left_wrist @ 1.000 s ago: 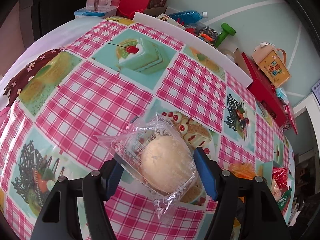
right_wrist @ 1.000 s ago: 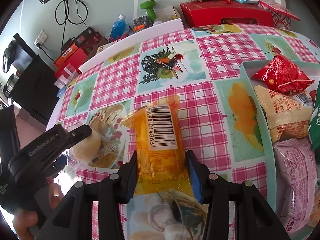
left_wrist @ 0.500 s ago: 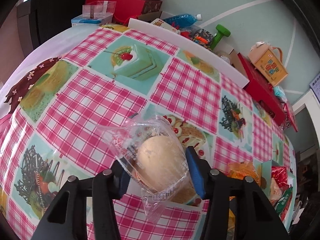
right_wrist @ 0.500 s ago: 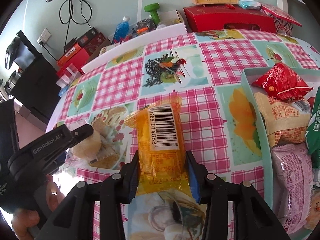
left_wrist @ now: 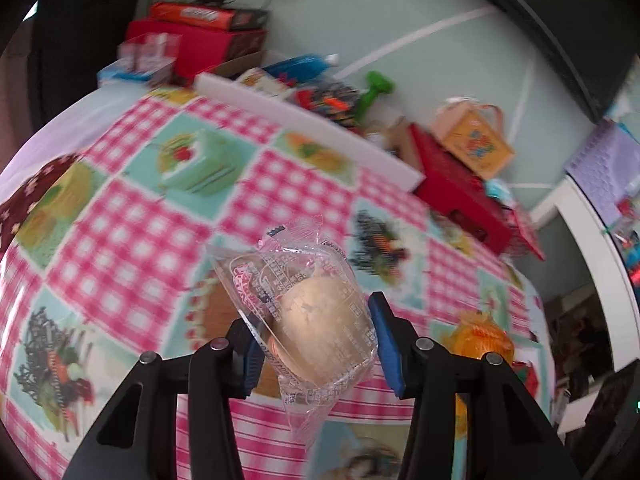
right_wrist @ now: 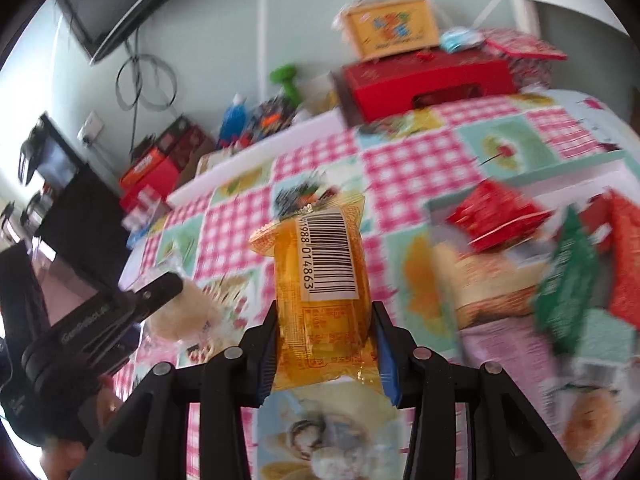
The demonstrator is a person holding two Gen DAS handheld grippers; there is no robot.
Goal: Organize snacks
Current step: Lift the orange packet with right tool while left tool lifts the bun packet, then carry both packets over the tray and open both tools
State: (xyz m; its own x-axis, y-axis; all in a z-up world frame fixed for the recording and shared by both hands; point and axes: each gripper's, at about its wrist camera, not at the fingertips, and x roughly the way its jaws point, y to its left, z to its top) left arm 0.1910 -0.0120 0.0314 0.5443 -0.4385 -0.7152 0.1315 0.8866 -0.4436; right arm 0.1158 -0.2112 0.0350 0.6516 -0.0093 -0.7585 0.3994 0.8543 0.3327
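My left gripper [left_wrist: 316, 344] is shut on a round pale bun in a clear wrapper [left_wrist: 320, 332] and holds it above the checked tablecloth [left_wrist: 132, 236]. My right gripper [right_wrist: 326, 344] is shut on an orange snack packet with a barcode label [right_wrist: 322, 280], also lifted off the table. The left gripper with its bun also shows in the right wrist view [right_wrist: 120, 312] at the left. The orange packet shows at the right in the left wrist view [left_wrist: 480, 336]. A pale green tray [right_wrist: 436, 204] with several snack packets, a red one [right_wrist: 496, 216] on top, lies to the right.
Along the table's far edge stand a white board [left_wrist: 304, 120], red boxes [right_wrist: 428, 80], a yellow carton [right_wrist: 388, 24], a blue bottle [right_wrist: 234, 120] and a green dumbbell [left_wrist: 376, 92]. A black cabinet [right_wrist: 80, 208] stands left of the table.
Both grippers have risen from the table with their snacks, the bun and the orange packet now in the air. The views are blurred and swing toward the tray side.
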